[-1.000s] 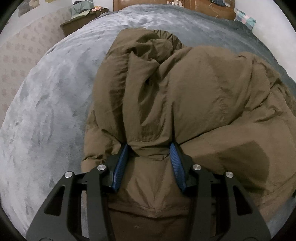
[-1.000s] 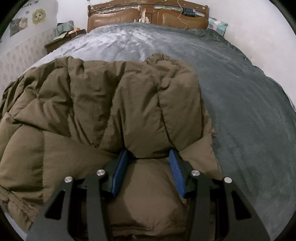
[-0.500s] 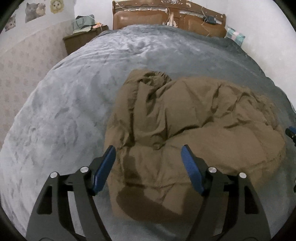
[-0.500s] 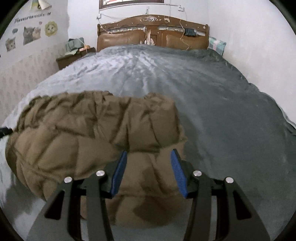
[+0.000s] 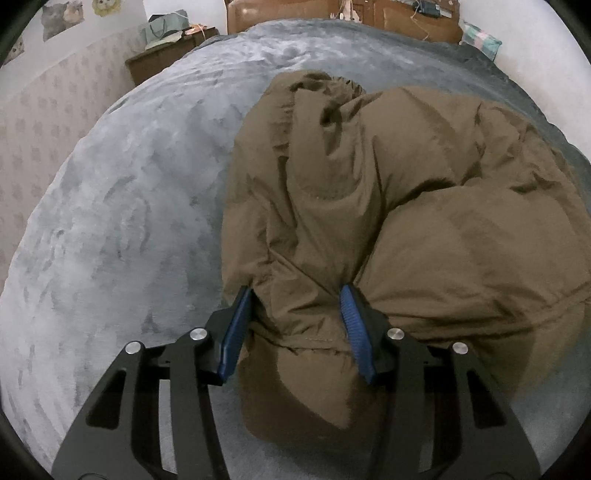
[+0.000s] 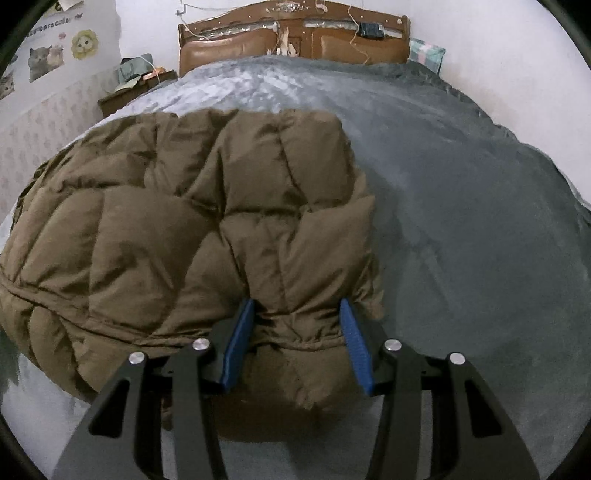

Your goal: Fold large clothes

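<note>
1. My left gripper (image 5: pixel 297 314) and right gripper (image 6: pixel 297 325) are each clamped on the near edge of the brown puffer jacket (image 5: pixel 388 206), which lies bunched on the bed.
2. The jacket blocks the bed's middle ground.
3. A grey blanket (image 6: pixel 461 206) covers the bed; a wooden headboard (image 6: pixel 295 35) and a nightstand (image 5: pixel 162 55) stand behind it.
4. The jacket's underside is hidden.

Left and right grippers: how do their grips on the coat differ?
The left gripper pinches a smooth, creased flap of the coat, with grey blanket showing on its left. The right gripper pinches a quilted edge, with blanket on its right. Both have their blue fingers closed on bunched fabric.
</note>
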`<state>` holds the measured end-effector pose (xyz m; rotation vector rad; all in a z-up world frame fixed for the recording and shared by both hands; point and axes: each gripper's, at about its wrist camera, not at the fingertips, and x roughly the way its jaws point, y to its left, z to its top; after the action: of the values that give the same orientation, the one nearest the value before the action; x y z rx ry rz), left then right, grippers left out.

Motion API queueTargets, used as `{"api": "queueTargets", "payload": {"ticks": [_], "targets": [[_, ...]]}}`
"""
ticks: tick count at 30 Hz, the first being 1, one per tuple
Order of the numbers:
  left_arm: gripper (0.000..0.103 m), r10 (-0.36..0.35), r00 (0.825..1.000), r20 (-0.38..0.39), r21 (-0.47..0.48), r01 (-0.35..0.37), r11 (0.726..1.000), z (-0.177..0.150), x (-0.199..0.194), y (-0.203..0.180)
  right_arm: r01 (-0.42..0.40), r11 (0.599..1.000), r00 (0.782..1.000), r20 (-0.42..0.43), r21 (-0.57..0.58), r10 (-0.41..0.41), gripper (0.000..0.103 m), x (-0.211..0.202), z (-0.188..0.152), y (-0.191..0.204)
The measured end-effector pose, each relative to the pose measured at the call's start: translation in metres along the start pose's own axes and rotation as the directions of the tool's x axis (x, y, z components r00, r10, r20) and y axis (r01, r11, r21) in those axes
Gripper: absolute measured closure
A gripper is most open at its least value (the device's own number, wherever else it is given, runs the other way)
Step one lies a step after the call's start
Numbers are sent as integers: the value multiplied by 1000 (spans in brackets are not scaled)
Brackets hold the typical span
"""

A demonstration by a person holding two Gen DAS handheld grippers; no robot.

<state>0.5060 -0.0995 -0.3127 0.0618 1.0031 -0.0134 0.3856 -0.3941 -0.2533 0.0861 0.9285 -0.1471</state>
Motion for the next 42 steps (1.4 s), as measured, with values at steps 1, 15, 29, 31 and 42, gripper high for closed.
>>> {"api": "queueTargets", "payload": {"ticks": [1, 15, 29, 31, 42], "targets": [[53, -6, 1000, -1, 1, 6, 1000, -1, 2, 0, 0, 1000, 1000, -8, -1, 0, 54, 4, -2, 0], [48, -2, 1000, -21, 4, 3, 1000, 14, 26, -5, 0, 1000, 999, -54, -10, -1, 52, 24, 0, 3], [20, 65, 997, 36, 13, -65, 998, 43, -12, -13, -86, 996, 996, -31, 19, 87, 43, -22, 58, -37], [20, 67, 997, 39, 19, -68, 998, 48, -14, -18, -87, 996, 995, -56, 22, 88, 41, -14, 61, -41], [20, 63, 998, 19, 17, -64, 998, 43, -10, -11, -199, 968, 975, -66, 152, 211, 16, 16, 44, -51]]}}
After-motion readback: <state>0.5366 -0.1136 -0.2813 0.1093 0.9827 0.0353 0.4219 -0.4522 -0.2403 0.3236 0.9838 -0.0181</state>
